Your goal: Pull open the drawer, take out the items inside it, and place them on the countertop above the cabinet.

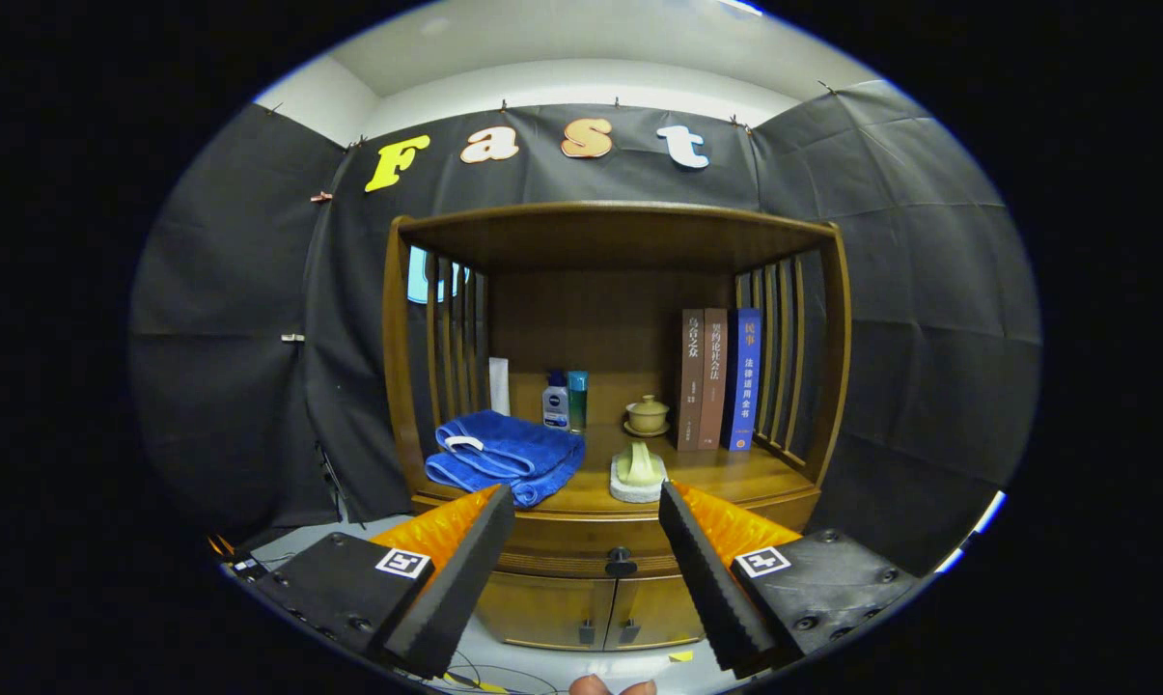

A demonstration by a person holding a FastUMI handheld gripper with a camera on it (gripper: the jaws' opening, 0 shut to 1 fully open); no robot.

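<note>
A wooden cabinet (813, 319) stands ahead against the booth wall. Its drawer (581, 537) is shut, with a dark round knob (621, 560) on its front. My gripper (586, 512) hangs open in front of the drawer, a wide gap between the fingers and nothing held. The knob sits between the fingers, a little beyond and below their tips. The countertop (726, 473) above the drawer carries a folded blue towel (504, 456) on the left and a pale brush on a white base (638, 473) near its front edge.
At the back of the countertop stand two small bottles (564, 400), a lidded tea bowl (648, 415) and upright books (721, 378). Slatted wooden sides and a shelf top enclose it. Two lower doors (591, 608) sit under the drawer. Cables lie on the floor.
</note>
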